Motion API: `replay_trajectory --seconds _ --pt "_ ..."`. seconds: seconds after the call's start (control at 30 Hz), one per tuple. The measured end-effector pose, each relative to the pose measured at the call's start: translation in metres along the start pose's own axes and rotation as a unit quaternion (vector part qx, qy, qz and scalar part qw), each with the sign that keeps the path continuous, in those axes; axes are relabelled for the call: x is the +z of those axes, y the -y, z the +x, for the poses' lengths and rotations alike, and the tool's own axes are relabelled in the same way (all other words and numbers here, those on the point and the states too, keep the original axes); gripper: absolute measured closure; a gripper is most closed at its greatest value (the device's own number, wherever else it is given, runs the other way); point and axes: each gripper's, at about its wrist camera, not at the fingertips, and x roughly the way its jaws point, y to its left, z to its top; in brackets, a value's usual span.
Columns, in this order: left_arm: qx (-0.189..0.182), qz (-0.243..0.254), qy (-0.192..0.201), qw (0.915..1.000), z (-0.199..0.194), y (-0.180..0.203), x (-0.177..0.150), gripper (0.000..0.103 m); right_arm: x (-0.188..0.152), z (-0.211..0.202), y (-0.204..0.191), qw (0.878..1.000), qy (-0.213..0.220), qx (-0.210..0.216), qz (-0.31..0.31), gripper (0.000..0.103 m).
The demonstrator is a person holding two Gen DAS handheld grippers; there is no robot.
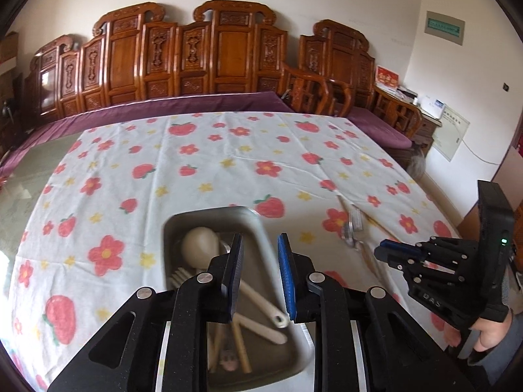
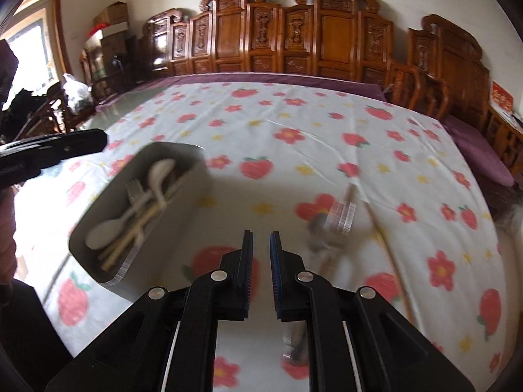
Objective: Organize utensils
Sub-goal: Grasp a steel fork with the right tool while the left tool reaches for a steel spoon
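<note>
A grey tray [image 1: 209, 217] [image 2: 170, 146] sits on the flowered tablecloth and holds cream utensils: a spoon [image 1: 199, 245] [image 2: 104, 233], a fork [image 1: 181, 276] [image 2: 135, 191] and chopsticks. My left gripper [image 1: 260, 238] [image 2: 94, 140] hovers over the tray's right rim, jaws slightly apart with nothing between them. To the tray's right, blurred metal utensils [image 1: 348, 232] [image 2: 322, 240], a clear block [image 1: 356, 220] [image 2: 341, 215] and a chopstick [image 1: 379, 225] [image 2: 382, 238] lie on the cloth. My right gripper [image 2: 261, 235] [image 1: 382, 250] hangs between the tray and that pile, its narrow gap empty.
The tablecloth [image 1: 228, 163] leaves bare green tabletop [image 1: 36, 170] at the left. A carved wooden bench [image 1: 228, 55] with a purple cushion lines the far edge. A person's hand [image 1: 490, 333] grips the right gripper. Boxes and bags [image 2: 78, 91] stand at the far left.
</note>
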Motion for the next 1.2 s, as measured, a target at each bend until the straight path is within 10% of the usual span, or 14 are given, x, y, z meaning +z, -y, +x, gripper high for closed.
replay_trajectory --seconds 0.63,1.2 --pt "-0.022 0.031 -0.054 0.9978 0.044 0.060 -0.029 0.083 -0.030 0.052 0.048 0.997 -0.058 -0.006 0.056 0.080" --pt "-0.027 0.044 -0.067 0.9964 0.051 0.079 -0.040 0.083 -0.029 0.058 0.053 0.994 -0.075 -0.070 0.030 0.094"
